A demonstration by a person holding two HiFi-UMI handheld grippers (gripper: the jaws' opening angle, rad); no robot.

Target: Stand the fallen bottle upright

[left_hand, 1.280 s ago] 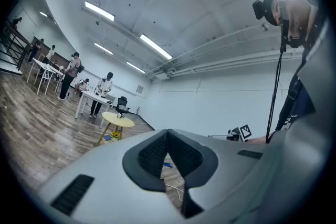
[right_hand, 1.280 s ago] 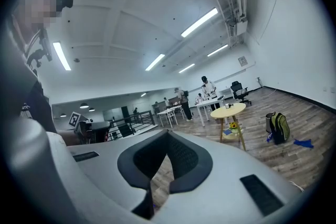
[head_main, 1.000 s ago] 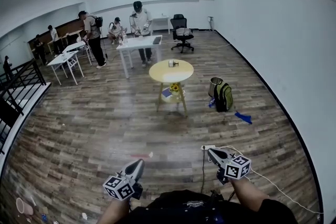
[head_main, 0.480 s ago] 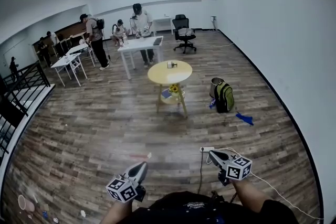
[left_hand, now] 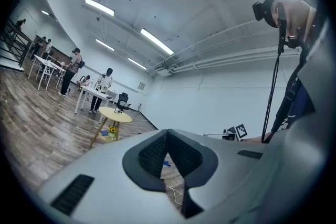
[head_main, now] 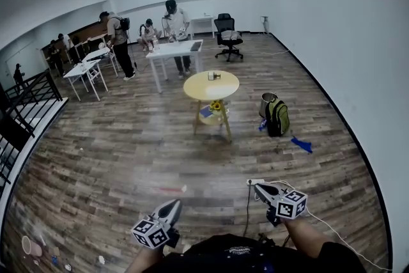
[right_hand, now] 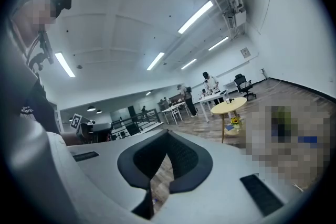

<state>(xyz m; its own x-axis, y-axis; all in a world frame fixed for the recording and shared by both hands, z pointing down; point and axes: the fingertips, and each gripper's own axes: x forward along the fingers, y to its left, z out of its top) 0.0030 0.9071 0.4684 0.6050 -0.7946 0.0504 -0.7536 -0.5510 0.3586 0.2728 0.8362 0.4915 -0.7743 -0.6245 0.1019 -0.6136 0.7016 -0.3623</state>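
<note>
A round yellow table (head_main: 211, 86) stands mid-room, several steps ahead of me. A small pale object (head_main: 213, 75) rests on its top; it is too small to tell whether it is the bottle or how it lies. My left gripper (head_main: 174, 204) and right gripper (head_main: 257, 187) are held low in front of me, far from the table, both pointing toward it. Each has its jaws shut with nothing between them. The left gripper view shows the left gripper (left_hand: 167, 134) with the table (left_hand: 116, 115) beyond it; the right gripper view shows the right gripper (right_hand: 168, 134) with the table (right_hand: 229, 105) in the distance.
A green backpack (head_main: 277, 117) and a metal bin (head_main: 266, 101) sit right of the yellow table, with a blue cloth (head_main: 300, 144) nearby. A power strip and cable (head_main: 254, 181) lie on the wood floor by my right gripper. People stand around white tables (head_main: 174, 51) at the back.
The whole view has drifted slightly toward the yellow table, and both grippers have moved forward with me. Their jaws have stayed shut.
</note>
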